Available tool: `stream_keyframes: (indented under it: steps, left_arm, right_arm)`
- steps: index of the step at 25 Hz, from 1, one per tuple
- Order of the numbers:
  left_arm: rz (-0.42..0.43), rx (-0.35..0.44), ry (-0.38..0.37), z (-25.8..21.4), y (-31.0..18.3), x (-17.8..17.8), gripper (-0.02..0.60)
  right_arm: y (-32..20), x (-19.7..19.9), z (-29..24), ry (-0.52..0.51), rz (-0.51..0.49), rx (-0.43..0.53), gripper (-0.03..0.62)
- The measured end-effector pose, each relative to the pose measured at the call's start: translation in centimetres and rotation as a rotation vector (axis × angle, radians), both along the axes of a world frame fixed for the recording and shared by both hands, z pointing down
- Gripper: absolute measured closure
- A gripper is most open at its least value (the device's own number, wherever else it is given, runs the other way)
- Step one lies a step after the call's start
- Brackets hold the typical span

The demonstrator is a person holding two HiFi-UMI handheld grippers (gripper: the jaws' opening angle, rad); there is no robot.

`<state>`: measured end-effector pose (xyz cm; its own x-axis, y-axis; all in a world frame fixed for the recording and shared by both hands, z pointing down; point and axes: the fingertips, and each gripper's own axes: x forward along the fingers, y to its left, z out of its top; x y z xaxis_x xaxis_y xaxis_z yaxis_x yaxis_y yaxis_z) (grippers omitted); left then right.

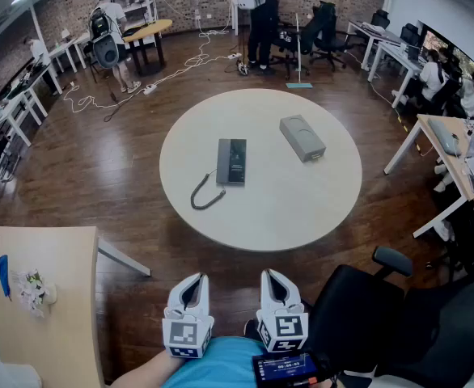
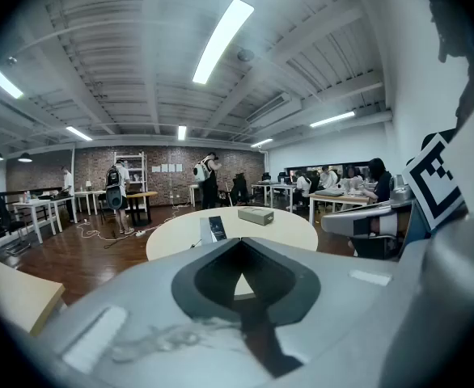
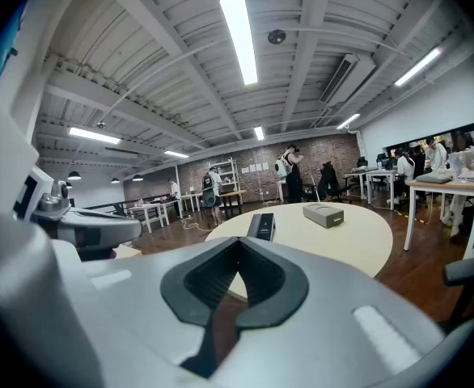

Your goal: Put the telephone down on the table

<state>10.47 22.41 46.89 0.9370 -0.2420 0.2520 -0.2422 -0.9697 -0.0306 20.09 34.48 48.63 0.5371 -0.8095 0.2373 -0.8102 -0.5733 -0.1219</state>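
Telephone (image 1: 231, 162): one, dark, flat, curly cord (image 1: 205, 196), on round desk (image 1: 285, 208); one grey box (image 1: 302, 137) far right. Left tongs (image 1: 192, 281), right tongs (image 1: 272, 276) pressed together, empty.

No text can be read — the wall papers (image 2: 171, 168) are too small; the screen (image 1: 285, 370) blurs.

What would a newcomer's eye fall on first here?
The pale round table mid-floor, bearing a dark telephone with its cord trailing toward the near edge and a grey box to its right. Nearest the camera, the left gripper and right gripper are shut and empty, short of the table.
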Motion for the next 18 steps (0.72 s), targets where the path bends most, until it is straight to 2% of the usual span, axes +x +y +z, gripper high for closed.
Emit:
stream_keyframes:
  steps: [7, 13, 18]
  left_arm:
    - [-0.019, -0.002, -0.012, 0.6, 2.8, 1.8, 0.572]
    - [-0.054, -0.018, -0.030, 1.6, 1.2, 1.7, 0.572]
    - [-0.054, -0.045, -0.022, 2.2, -2.6, 3.0, 0.572]
  right_arm:
    - [2.5, 2.8, 0.4, 0.001, -0.011, -0.004, 0.600]
    - [0.8, 2.9, 1.5, -0.019, -0.041, -0.039, 0.600]
    - [-2.4, 3.8, 1.6, -0.011, -0.040, -0.085, 0.600]
